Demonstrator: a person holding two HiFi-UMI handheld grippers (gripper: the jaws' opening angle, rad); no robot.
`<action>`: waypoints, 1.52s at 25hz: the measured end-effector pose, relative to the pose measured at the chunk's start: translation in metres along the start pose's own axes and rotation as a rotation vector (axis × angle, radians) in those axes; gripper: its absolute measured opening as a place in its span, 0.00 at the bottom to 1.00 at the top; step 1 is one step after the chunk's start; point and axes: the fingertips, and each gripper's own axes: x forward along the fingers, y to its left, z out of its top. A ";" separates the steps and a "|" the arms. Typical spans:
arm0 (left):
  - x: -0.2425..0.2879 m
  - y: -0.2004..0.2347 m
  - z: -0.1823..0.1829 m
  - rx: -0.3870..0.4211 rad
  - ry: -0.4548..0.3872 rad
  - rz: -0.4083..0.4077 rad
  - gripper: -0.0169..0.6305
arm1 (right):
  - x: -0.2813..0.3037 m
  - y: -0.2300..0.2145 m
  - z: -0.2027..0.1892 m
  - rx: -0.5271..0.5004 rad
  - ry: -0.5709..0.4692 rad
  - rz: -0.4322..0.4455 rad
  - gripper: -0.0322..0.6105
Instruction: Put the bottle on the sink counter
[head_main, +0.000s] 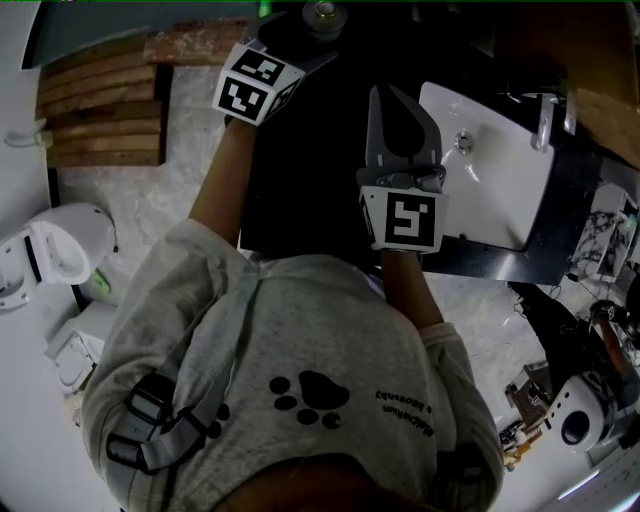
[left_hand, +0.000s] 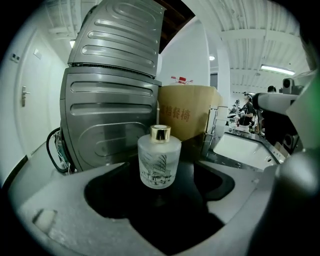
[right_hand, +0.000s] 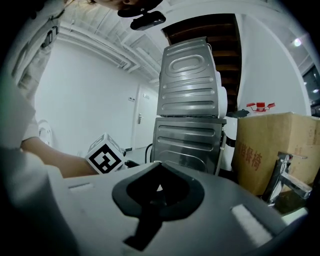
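Note:
A frosted glass bottle (left_hand: 159, 162) with a gold cap and a ship print stands upright on the black sink counter (left_hand: 165, 215). In the left gripper view it sits between the wide-apart jaws of my left gripper (left_hand: 165, 196), and neither pad touches it. The head view shows the bottle's cap (head_main: 322, 14) at the top edge, just past my left gripper (head_main: 303, 36). My right gripper (head_main: 383, 100) hovers over the counter beside the white sink basin (head_main: 490, 175). In the right gripper view, my right gripper (right_hand: 158, 168) has its tips together and nothing held.
A ribbed grey metal machine (left_hand: 112, 95) and a cardboard box (left_hand: 187, 116) stand behind the bottle. A faucet (right_hand: 281, 181) rises at the basin. On the floor to the left are a toilet (head_main: 55, 250) and wooden pallets (head_main: 100, 110).

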 end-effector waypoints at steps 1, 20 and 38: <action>-0.007 0.001 -0.002 -0.005 -0.004 0.015 0.65 | -0.004 0.001 -0.004 -0.013 0.009 -0.002 0.05; -0.153 -0.030 0.032 -0.096 -0.252 0.332 0.03 | -0.051 0.013 0.024 -0.030 -0.044 -0.031 0.05; -0.245 -0.133 0.098 -0.013 -0.443 0.316 0.03 | -0.128 0.024 0.074 0.014 -0.154 -0.096 0.05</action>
